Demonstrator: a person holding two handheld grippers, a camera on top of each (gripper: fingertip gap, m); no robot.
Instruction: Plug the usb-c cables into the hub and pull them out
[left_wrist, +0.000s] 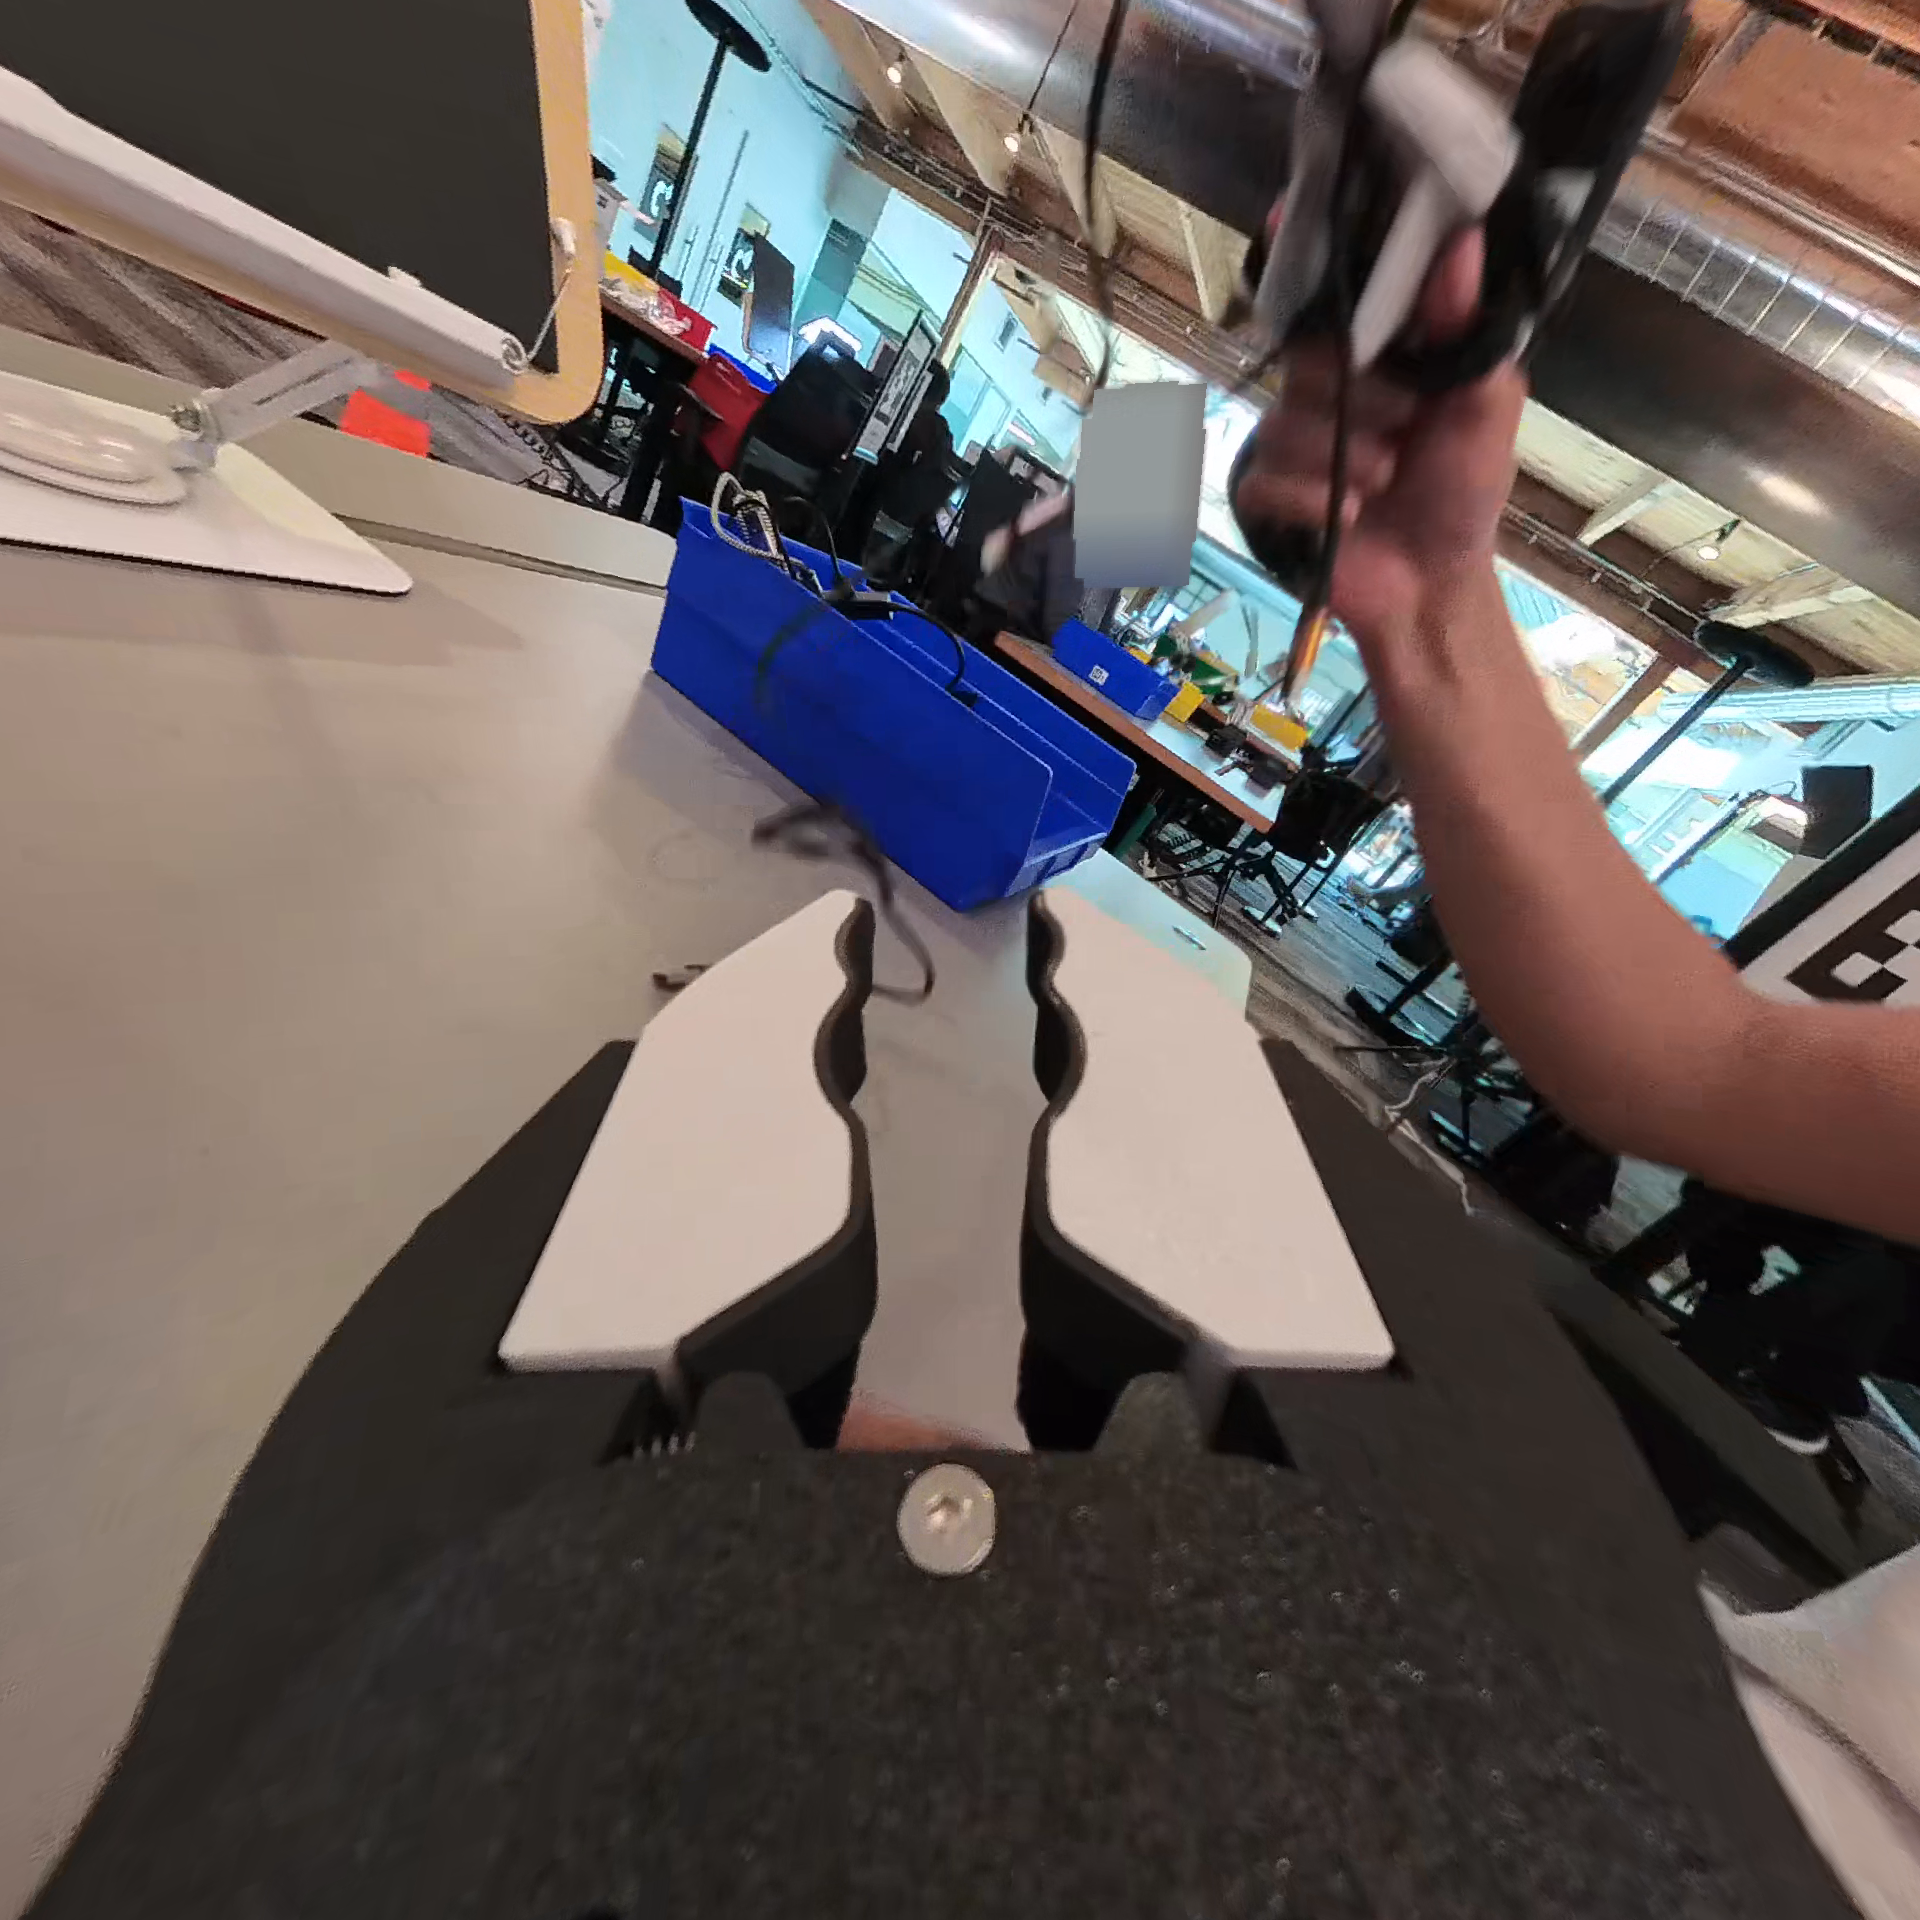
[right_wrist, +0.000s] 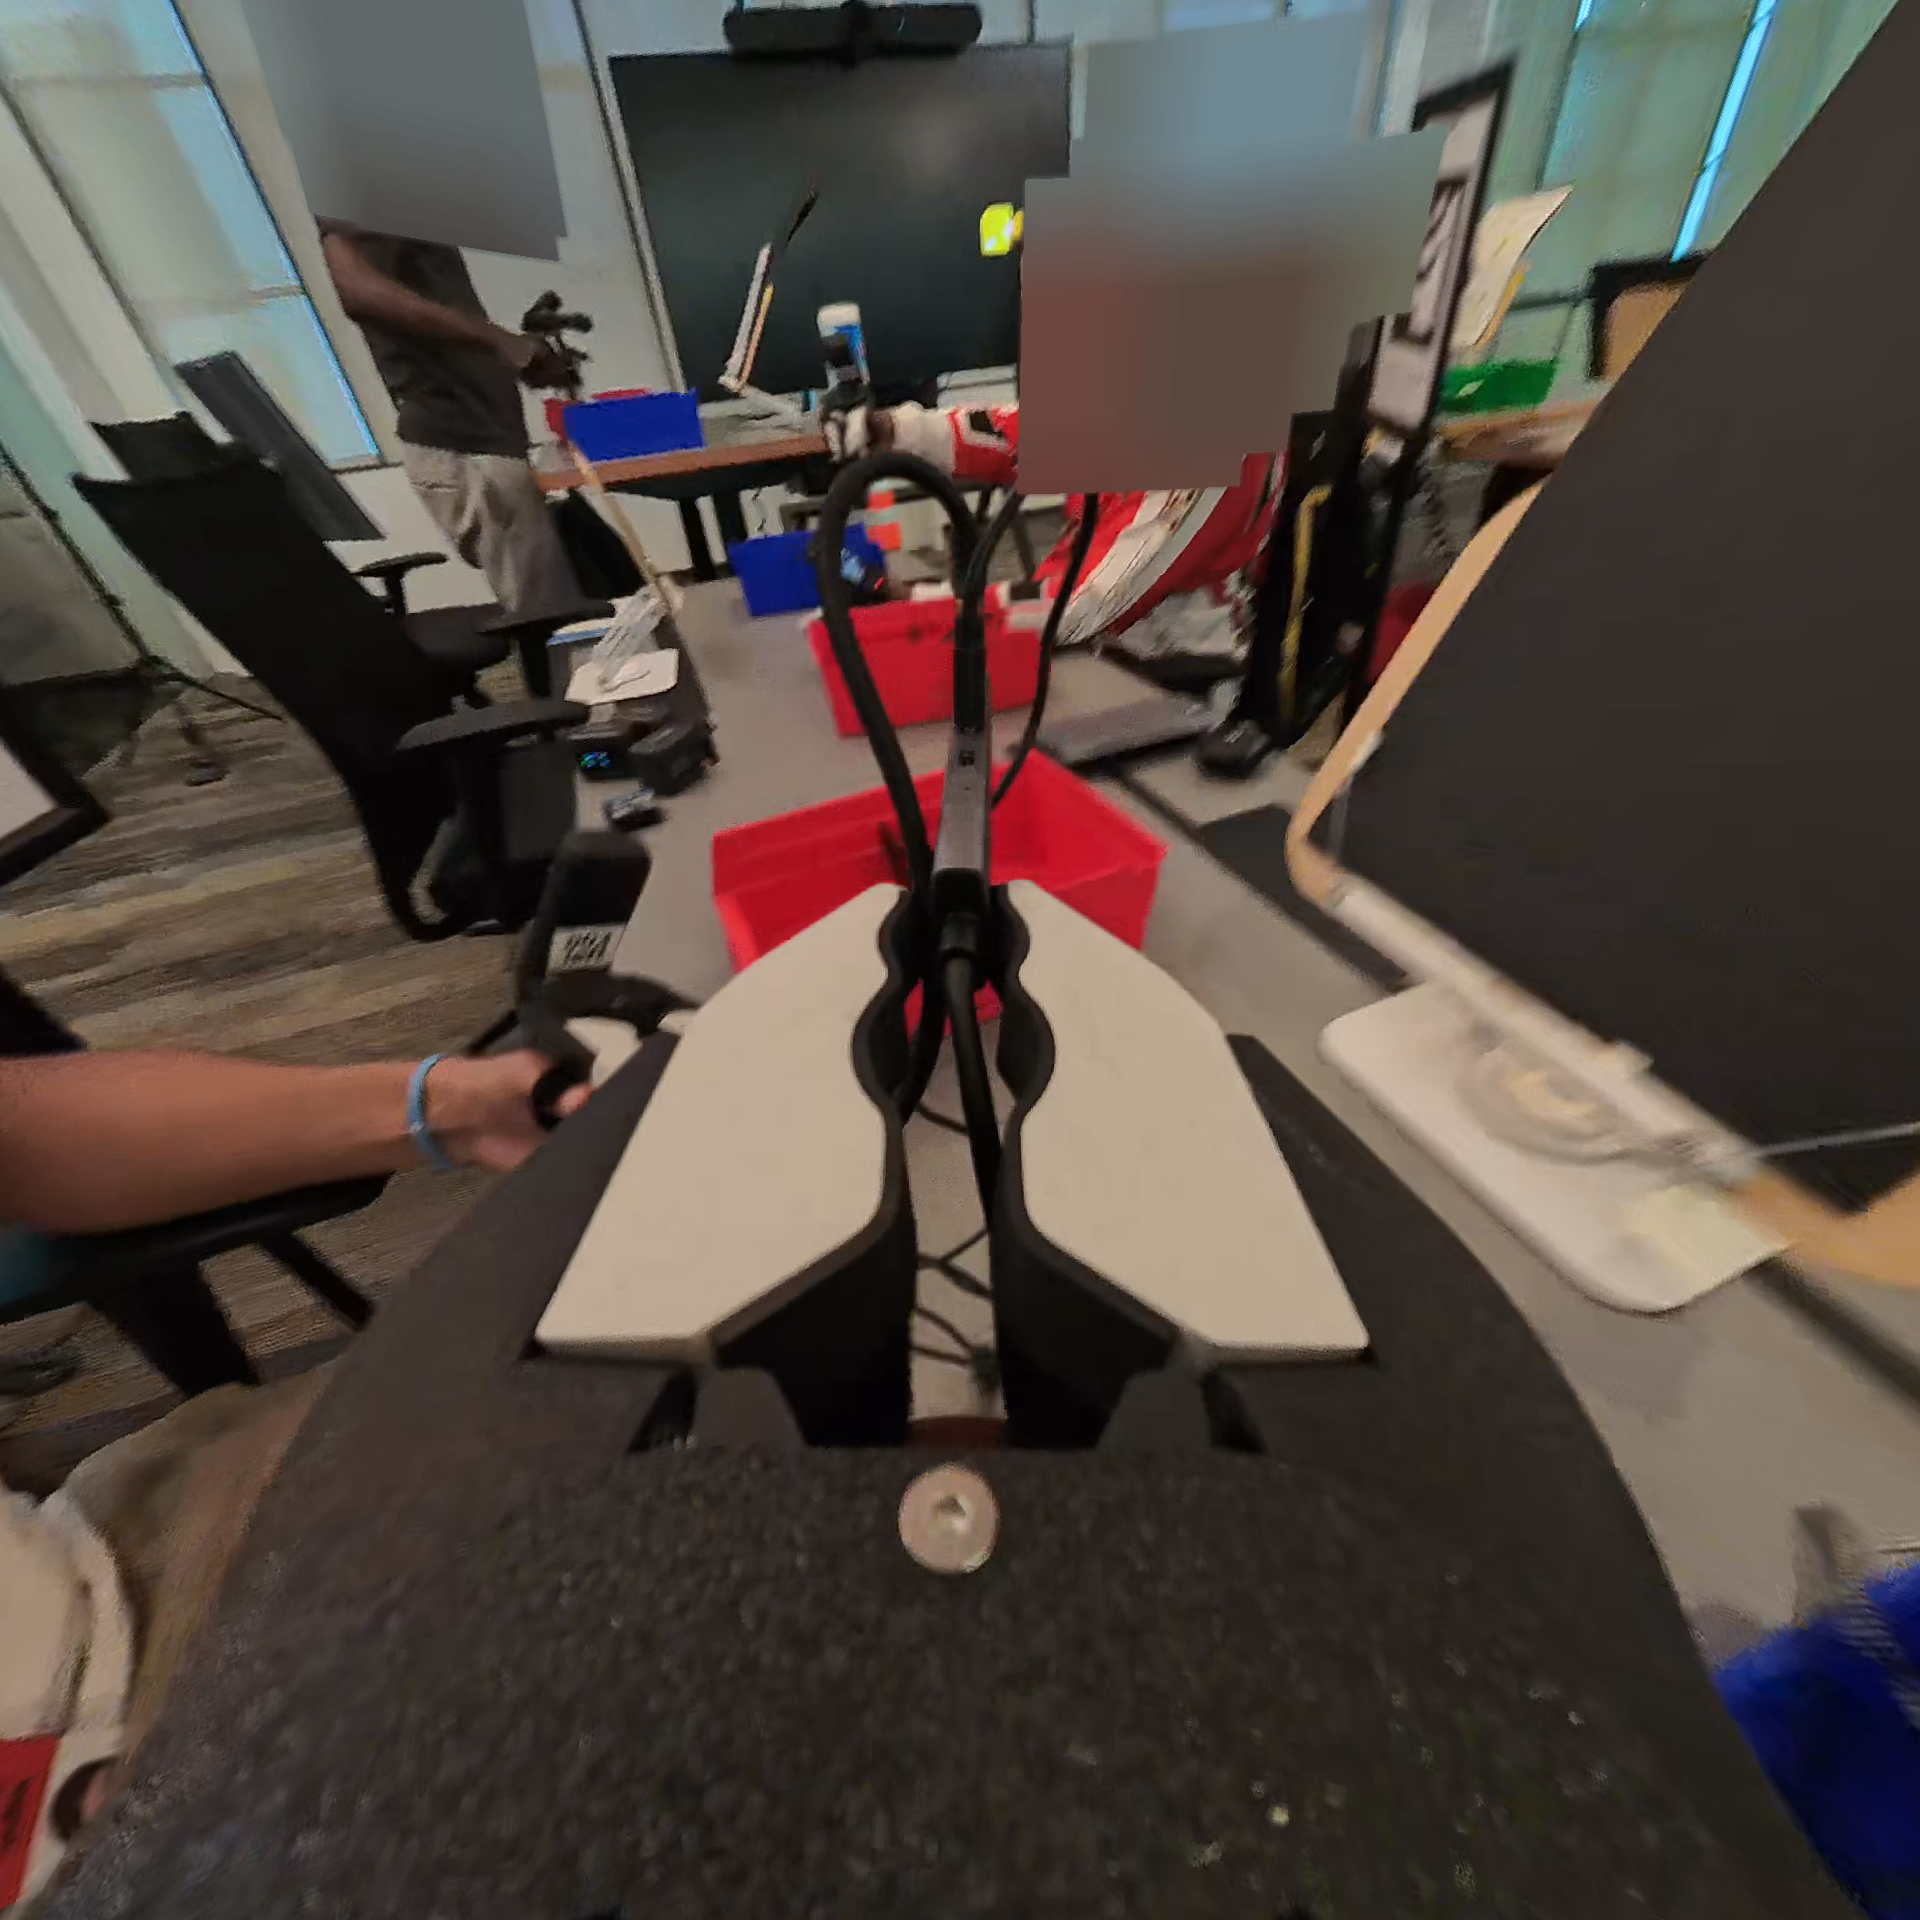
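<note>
In the right wrist view my right gripper (right_wrist: 958, 920) is shut on the black plug end of a usb-c cable (right_wrist: 971, 1049), where it meets a slim grey hub (right_wrist: 964, 816) that sticks out ahead of the fingertips. More black cables (right_wrist: 862, 623) loop up from the hub. In the left wrist view my left gripper (left_wrist: 945, 925) is open and empty, low over the grey table (left_wrist: 312, 883). A thin black cable (left_wrist: 899, 940) lies on the table just past its fingertips. The right gripper (left_wrist: 1434, 177) shows blurred at the top right, held high by a hand, with dark cables hanging from it.
A blue bin (left_wrist: 883, 727) with cables in it stands ahead of the left gripper. A red bin (right_wrist: 1081, 842) sits below the hub. A monitor (right_wrist: 1662, 623) on a white base (right_wrist: 1507, 1164) stands to the right. Office chairs (right_wrist: 312, 644) and people are beyond. The left gripper's tips are roughly 25 centimeters from the right gripper's.
</note>
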